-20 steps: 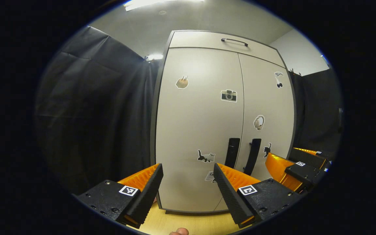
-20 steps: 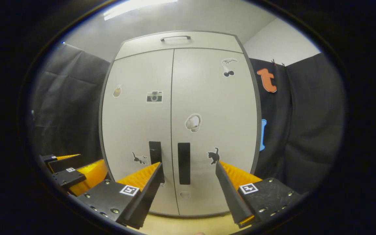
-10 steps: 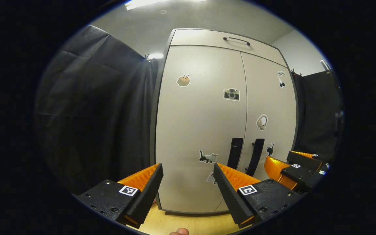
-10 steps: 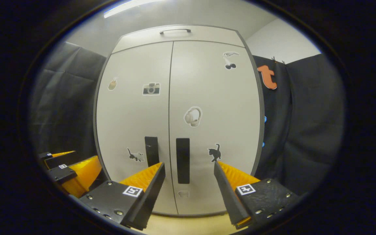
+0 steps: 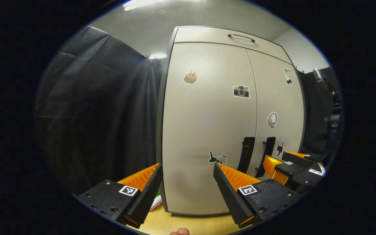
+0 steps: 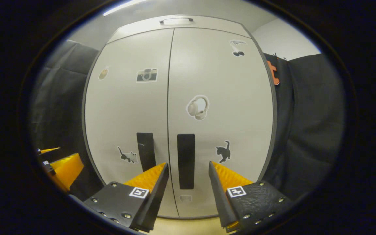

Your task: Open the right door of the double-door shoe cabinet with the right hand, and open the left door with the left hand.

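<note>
Walls: I see black cloth (image 5: pixel 103 107) hanging left, more (image 6: pixel 308 124) right, pale wall (image 6: pixel 282 42) far right.
Ceiling: grey, strip light (image 5: pixel 142 4) overhead.
Floor: light wood (image 5: pixel 188 223) near me.

We can read no words, brands or numbers. We see picture stickers on the shoe cabinet (image 6: pixel 227 107), such as a camera sticker (image 6: pixel 147 75), and square coded markers (image 6: pixel 139 192) on the grippers.
</note>
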Demonstrator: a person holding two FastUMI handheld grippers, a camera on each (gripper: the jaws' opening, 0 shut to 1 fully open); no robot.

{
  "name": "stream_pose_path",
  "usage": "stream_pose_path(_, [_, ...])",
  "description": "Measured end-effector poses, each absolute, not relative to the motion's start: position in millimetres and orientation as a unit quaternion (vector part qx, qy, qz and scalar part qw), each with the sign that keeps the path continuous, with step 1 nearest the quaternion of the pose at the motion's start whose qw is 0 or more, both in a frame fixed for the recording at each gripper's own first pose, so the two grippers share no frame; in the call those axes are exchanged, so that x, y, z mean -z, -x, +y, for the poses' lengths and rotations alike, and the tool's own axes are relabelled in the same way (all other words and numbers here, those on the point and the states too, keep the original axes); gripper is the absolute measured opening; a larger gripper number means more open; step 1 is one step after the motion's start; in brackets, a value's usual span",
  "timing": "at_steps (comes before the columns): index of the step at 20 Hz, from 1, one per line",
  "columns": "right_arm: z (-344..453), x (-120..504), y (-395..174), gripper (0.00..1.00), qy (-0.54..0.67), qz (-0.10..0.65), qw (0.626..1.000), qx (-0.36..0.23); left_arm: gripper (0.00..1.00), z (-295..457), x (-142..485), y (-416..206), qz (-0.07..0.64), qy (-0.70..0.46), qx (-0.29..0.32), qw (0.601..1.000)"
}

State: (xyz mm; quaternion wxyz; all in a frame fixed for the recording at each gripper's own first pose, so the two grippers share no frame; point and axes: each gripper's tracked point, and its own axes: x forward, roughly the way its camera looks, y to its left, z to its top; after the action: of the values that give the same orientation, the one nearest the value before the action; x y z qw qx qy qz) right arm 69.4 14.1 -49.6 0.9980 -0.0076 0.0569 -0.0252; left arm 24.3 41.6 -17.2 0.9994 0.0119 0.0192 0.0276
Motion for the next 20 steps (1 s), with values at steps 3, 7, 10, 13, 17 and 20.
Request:
stream_pose_path(3, [15, 57, -82, 0.72, 0.009, 0.065, 0.997, 0.028, 0.96, 49, 19, -31, 0.019, -0.012, -0.034, 0.999])
stream_pose_path(7, [16, 66, -95, 0.61, 0.006, 0.076, 0.997, 0.033, 0.96, 55, 24, -40, 0.025, -0.008, -0.038, 0.999])
stream_pose_path(10, [15, 65, -99, 0.47, 0.007, 0.072, 0.997, 0.038, 0.96, 58, 27, -43, 0.029, -0.006, -0.039, 0.999])
stream_pose_path(13, [17, 71, -104, 0.47, 0.015, 0.077, 0.996, 0.037, 0.96, 58, 29, -45, 0.031, -0.002, -0.036, 0.999])
stream_pose_path(17, [23, 75, -106, 0.47, 0.023, 0.08, 0.996, 0.035, 0.96, 59, 29, -45, 0.031, -0.002, -0.035, 0.999])
stream_pose_path(20, [16, 80, -117, 0.25, 0.018, 0.081, 0.995, 0.053, 0.96, 61, 31, -45, 0.033, -0.001, -0.037, 0.999])
